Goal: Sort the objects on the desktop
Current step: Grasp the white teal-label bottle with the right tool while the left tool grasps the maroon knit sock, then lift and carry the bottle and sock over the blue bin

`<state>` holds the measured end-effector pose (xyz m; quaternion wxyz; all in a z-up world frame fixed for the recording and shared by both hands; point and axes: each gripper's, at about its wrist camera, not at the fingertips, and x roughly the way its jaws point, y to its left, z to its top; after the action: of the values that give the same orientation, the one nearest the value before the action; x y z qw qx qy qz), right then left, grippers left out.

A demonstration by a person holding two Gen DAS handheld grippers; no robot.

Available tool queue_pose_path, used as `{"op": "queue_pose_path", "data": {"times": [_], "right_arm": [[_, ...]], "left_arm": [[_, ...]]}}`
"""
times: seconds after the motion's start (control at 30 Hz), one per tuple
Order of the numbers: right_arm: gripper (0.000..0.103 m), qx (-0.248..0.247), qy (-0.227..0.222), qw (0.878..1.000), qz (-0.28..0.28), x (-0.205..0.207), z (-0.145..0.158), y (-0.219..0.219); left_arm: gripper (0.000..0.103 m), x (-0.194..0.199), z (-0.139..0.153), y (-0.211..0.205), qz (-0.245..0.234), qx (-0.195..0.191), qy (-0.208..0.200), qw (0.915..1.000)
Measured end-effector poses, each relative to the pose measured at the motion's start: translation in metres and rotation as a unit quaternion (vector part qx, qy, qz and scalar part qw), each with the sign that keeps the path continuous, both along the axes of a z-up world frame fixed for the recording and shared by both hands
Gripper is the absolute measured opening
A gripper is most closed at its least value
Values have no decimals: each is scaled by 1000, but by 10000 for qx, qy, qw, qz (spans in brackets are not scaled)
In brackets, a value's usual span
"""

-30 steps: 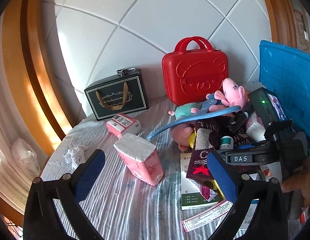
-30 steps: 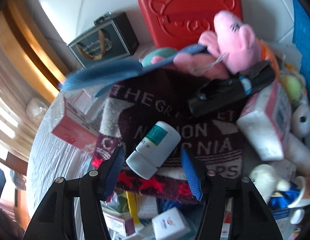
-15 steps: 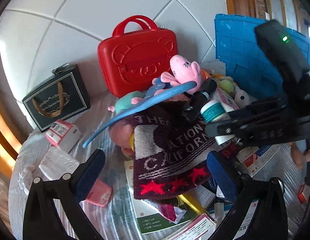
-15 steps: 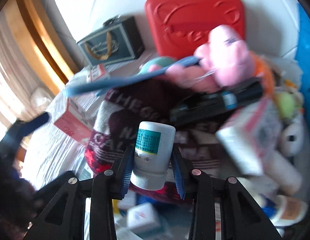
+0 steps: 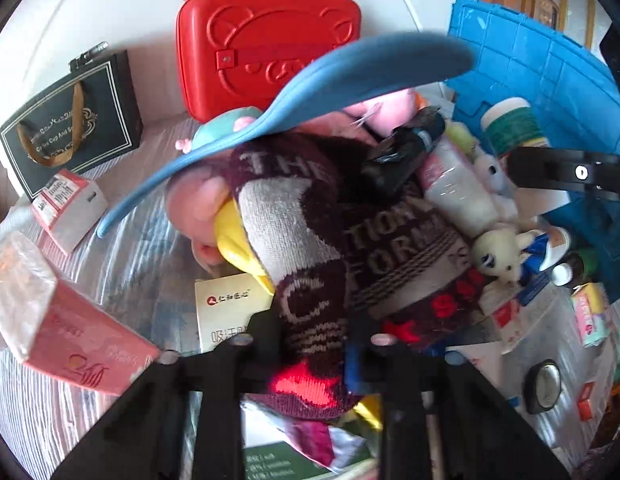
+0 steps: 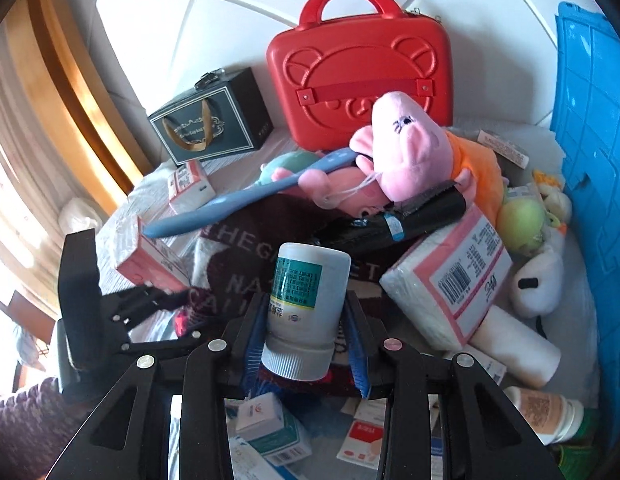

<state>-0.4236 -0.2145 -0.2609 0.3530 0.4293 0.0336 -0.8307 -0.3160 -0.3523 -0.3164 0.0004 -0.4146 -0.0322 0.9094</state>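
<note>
A white medicine bottle (image 6: 306, 304) with a teal label is gripped cap-down between the jaws of the right gripper (image 6: 306, 344), raised above the cluttered bench (image 6: 150, 196). In the left wrist view the same bottle (image 5: 513, 128) is seen only partly, before the blue crate (image 5: 549, 64). The left gripper (image 5: 313, 340) is closing its jaws on the maroon knitted cloth (image 5: 349, 240), which lies between them. The pink pig plush (image 6: 405, 148) is shown plainly only in the right view; in the left it is largely hidden behind a blue shoehorn (image 5: 310, 88).
</note>
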Motion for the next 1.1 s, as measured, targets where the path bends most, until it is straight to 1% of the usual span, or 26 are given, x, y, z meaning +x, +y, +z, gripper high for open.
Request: {"op": "queue_pose_path", "data": {"times": [0.17,0.3,0.5,0.63,0.73,0.83,0.97,1.1], "right_arm": [[36,-128,211,9997,-91,7,19,10],[36,-256,421,9985,-226,15,38,22],[36,-486,641,9959,-405,32,69,45],[36,-602,882,9931,-484,49,92,61],[36,-705,1079,9901,-555,63,112,76],[36,-835,1266,9862,-664,79,133,92],[36,-915,1619,9788,-864,105,164,118],[36,-948,2012,9681,-1157,130,196,155]], "left_arm": [[19,17,23,11,-165,-176,210,9995],[18,32,50,26,-370,-340,417,9979],[18,50,101,48,-628,-661,854,9922],[18,62,138,62,-749,-839,1152,9870],[18,72,169,76,-890,-1054,1471,9795],[18,81,199,88,-989,-1054,1759,9737],[18,88,240,118,-1272,-1118,2200,9607],[18,85,278,162,-1655,-1124,2638,9436]]}}
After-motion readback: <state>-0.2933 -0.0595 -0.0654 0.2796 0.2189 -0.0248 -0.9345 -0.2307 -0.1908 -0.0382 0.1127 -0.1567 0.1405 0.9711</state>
